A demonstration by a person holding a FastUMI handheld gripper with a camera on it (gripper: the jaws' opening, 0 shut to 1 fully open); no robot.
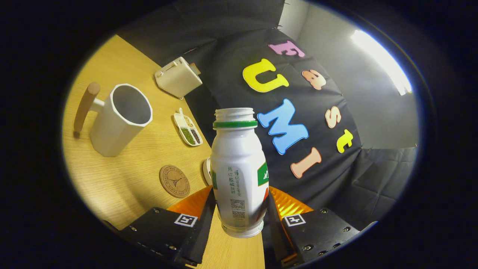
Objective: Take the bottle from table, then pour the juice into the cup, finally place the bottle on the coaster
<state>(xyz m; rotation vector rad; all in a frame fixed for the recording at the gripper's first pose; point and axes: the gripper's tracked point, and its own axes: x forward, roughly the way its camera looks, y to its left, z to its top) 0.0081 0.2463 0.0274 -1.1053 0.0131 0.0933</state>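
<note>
A white plastic bottle [239, 175] with a green neck ring and no cap stands between my fingers, lifted off the wooden table [123, 179]. My gripper [241, 203] is shut on the bottle, one finger pressing each side of its lower body. A tall white cup [119, 119] with a wooden handle stands on the table beyond and left of the fingers, its mouth open and its inside looking bare. A round cork coaster [174, 181] lies on the table just ahead of the left finger, between the cup and the bottle. The whole scene looks tilted.
A white toaster [178, 77] sits at the table's far edge against the black cloth wall. A small white divided dish [188, 131] with green and dark seeds lies between the toaster and the coaster. A round white object [207, 171] peeks out behind the bottle.
</note>
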